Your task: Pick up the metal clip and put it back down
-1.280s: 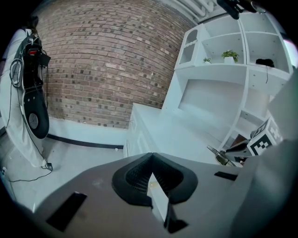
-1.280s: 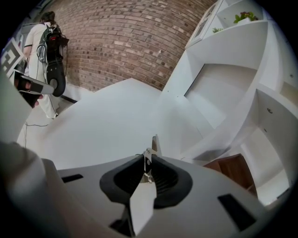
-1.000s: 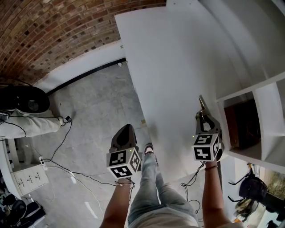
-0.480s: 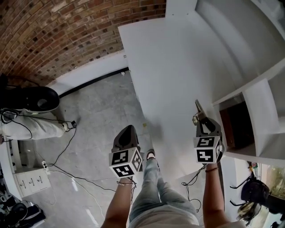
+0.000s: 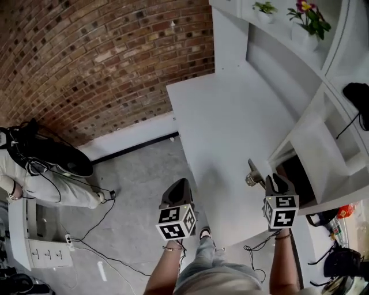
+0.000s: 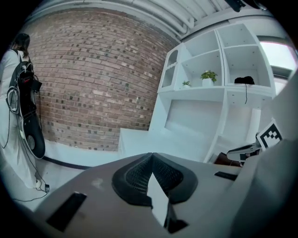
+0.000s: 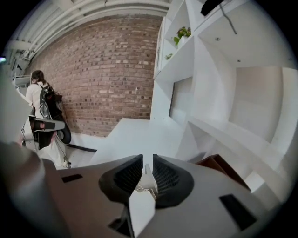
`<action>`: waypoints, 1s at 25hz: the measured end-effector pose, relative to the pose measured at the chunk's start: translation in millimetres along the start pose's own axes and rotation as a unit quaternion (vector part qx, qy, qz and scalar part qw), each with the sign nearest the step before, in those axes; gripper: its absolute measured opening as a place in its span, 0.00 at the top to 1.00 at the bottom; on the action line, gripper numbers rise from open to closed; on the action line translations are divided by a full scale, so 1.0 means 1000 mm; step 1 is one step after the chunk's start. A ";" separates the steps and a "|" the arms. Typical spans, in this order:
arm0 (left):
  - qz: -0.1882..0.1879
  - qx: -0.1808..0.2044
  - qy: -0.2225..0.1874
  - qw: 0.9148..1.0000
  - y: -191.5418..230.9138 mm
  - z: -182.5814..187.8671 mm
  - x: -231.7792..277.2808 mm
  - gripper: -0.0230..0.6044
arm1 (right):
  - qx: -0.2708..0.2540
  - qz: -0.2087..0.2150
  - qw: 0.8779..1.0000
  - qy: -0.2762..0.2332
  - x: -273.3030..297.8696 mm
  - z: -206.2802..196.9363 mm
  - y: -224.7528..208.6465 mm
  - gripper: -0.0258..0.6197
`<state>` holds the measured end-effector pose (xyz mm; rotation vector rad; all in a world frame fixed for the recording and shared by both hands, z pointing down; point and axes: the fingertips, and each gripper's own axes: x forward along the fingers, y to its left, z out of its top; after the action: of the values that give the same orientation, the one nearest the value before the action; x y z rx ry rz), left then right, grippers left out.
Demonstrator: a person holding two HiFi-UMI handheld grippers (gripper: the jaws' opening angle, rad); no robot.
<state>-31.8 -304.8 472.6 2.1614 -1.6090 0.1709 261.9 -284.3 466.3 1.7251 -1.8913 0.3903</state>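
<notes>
R gripper: my right gripper [image 7: 147,169] has its jaws clamped on the metal clip [image 7: 146,183]. The pads are nearly together w/ thin bright metal pinched between.

Clip pos: held off the white desk [image 5: 230,127]. In the head view it pokes out ahead of the jaws, over the desk's near right part, near the shelf unit [image 5: 320,155]. How high it sits I can't tell.

L gripper: my left gripper [image 6: 151,160] has its jaws together w/ nothing between. It hangs over the grey floor [image 5: 132,190] just beside the desk edge, well apart from the clip.

Done: the pick-up half looks complete to me, since the clip is gripped and doesn't rest on the desk.

Left to do: lower the clip to the desk, open the jaws, back the gripper off. Abt halfway by my read.

Next move: I'd bring it straight down onto bare desk ahead of the jaws, keep the clip level, and let go only once it touches.

Risk: the clip is thin w/ a small grip area, so it could pivot or slip if I tilt. The shelf wall is near on the right, so I'd keep off it.

Surroundings: brick wall [image 5: 104,69] behind, a person in white [image 5: 57,193] w/ dark gear at far left and not involved, plants [image 5: 311,17] up on the shelf.
</notes>
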 end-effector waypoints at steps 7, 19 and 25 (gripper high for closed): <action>-0.021 0.024 -0.060 0.998 -0.031 0.066 -0.004 0.94 | 0.039 -0.058 0.994 -0.085 -0.051 0.037 -0.040 0.95; -0.077 0.053 -0.067 0.993 -0.094 0.088 0.016 0.94 | 0.106 -0.101 0.978 -0.148 -0.094 0.032 -0.063 0.96; -0.084 0.063 -0.058 0.993 -0.105 0.085 0.022 0.94 | 0.108 -0.104 0.978 -0.148 -0.093 0.029 -0.067 0.96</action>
<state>60.1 -335.0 375.6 2.4328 -1.5040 0.0993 324.8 -233.4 379.9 2.2080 -1.8966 0.2767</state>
